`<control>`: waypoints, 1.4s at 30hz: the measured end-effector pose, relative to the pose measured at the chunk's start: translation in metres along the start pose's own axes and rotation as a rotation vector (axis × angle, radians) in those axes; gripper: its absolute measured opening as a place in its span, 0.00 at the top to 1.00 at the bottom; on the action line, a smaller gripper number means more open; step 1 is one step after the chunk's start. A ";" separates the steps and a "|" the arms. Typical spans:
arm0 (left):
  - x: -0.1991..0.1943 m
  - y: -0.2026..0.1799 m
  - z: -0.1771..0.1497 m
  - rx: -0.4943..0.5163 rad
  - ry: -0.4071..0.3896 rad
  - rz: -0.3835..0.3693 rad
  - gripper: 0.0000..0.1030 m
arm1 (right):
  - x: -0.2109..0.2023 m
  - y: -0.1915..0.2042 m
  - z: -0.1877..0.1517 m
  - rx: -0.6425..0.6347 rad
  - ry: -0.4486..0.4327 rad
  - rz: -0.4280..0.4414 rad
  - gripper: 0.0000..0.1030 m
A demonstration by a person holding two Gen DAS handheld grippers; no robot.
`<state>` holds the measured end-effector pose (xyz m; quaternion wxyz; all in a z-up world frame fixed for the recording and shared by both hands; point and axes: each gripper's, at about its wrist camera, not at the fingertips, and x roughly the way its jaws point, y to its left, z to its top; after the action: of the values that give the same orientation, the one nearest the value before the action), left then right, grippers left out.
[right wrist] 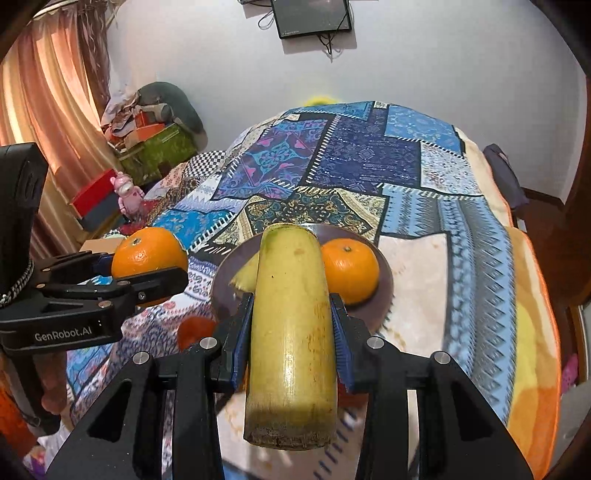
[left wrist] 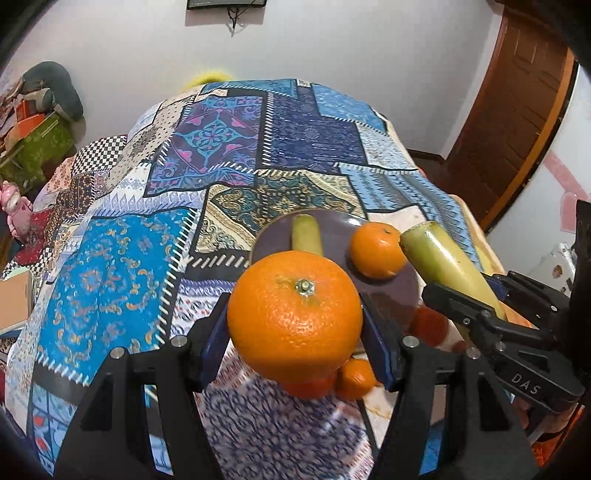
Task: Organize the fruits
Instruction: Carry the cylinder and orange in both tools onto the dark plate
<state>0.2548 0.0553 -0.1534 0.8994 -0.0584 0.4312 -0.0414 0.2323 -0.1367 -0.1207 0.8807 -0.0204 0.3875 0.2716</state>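
Note:
My left gripper is shut on a large orange and holds it above the bed, near the front edge of a dark purple plate. On the plate lie a smaller orange and a yellow-green stalk piece. My right gripper is shut on a thick yellow-green stalk and holds it over the plate, beside the plated orange. The left gripper with its orange shows at the left of the right wrist view. More small oranges lie below the held one.
A patchwork bedspread covers the bed. A pink toy and boxes stand at the left by the curtain. A wooden door is at the right. A screen hangs on the far wall.

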 end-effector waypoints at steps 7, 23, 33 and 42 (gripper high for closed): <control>0.038 0.015 0.011 0.001 0.041 0.012 0.37 | 0.031 0.001 0.008 0.002 0.047 0.004 0.66; 0.087 0.024 0.025 -0.009 0.080 -0.003 0.37 | 0.068 -0.003 0.012 0.047 0.113 0.025 0.65; 0.091 0.027 0.027 -0.023 0.100 -0.019 0.37 | 0.072 0.002 0.011 0.026 0.146 0.018 0.65; 0.083 0.021 0.021 0.026 0.100 0.007 0.36 | 0.058 0.006 0.010 -0.019 0.129 0.016 0.63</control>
<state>0.3238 0.0667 -0.2075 0.8776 -0.0430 0.4751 -0.0468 0.2682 -0.1028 -0.1532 0.8515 -0.0429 0.4409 0.2804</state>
